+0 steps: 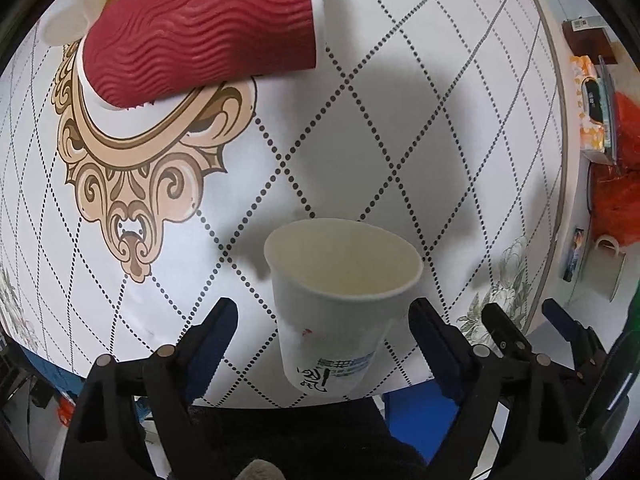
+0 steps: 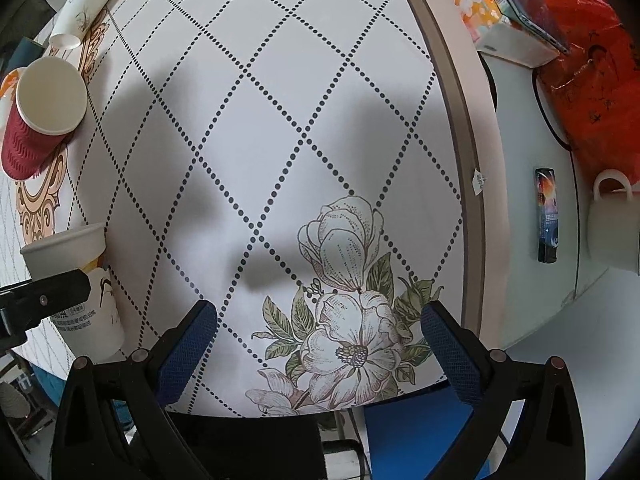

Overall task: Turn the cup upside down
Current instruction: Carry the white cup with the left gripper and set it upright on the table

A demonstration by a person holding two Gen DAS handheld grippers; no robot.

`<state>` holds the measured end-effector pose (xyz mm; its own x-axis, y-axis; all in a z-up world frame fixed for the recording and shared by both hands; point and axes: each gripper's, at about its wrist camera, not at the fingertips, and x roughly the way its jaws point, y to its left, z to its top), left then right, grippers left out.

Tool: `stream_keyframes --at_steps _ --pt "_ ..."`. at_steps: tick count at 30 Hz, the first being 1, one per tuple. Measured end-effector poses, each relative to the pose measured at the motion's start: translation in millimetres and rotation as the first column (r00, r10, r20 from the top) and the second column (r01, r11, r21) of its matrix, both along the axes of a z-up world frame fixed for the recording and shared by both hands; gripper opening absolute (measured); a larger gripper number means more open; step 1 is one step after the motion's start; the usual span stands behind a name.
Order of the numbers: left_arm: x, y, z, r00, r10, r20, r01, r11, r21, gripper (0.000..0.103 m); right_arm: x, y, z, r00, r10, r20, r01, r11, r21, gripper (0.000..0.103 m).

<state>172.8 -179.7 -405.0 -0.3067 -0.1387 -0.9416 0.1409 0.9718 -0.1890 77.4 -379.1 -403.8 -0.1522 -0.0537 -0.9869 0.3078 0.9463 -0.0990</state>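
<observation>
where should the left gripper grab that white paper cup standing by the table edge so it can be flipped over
Take the white paper cup across its mid-wall, below the rolled rim, coming in level from the near table edge. It stands upright, mouth up, already between the open fingers of the left gripper; a side pinch probably leaves the wrist free to roll it over.

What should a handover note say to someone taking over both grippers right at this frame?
Left gripper: open, its fingers either side of the white printed paper cup, not clamped.
Right gripper: open, holding nothing, over the flower print on the patterned tablecloth.
The white cup stands upright, mouth up, near the table's front edge. A red ripple-wall paper cup stands upright further back; a second white paper cup lies on its side.
Done: approach only. Left: close on the white cup, lift, turn it over, set it down.
</observation>
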Motion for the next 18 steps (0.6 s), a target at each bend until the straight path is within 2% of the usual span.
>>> stream_keyframes --at_steps 6,9,10,14,18 --pt "7.6 9.8 29.1 0.999 0.003 0.034 -0.002 1.000 -0.026 0.087 -1.5 -0.2 3.2 1.000 -0.008 0.008 0.008 1.000 0.004 0.103" --pt "9.6 19.6 51.0 0.997 0.009 0.081 -0.006 0.999 -0.035 0.087 -1.4 3.9 18.5 1.000 -0.012 0.026 0.012 1.000 0.027 0.103" --pt "9.8 23.9 61.3 0.994 0.006 0.109 -0.003 1.000 -0.029 0.087 -1.5 6.7 24.7 0.999 -0.003 0.035 0.003 1.000 0.018 0.103" --pt "6.1 54.1 98.3 0.973 -0.006 0.230 0.000 1.000 0.023 0.087 -6.0 25.6 49.1 0.997 0.011 0.071 -0.016 0.997 0.074 0.103" --pt "-2.1 85.6 115.3 0.959 0.008 0.285 -0.029 0.997 0.071 0.087 -9.9 53.3 70.0 0.994 0.034 0.101 -0.046 0.991 0.127 0.103"
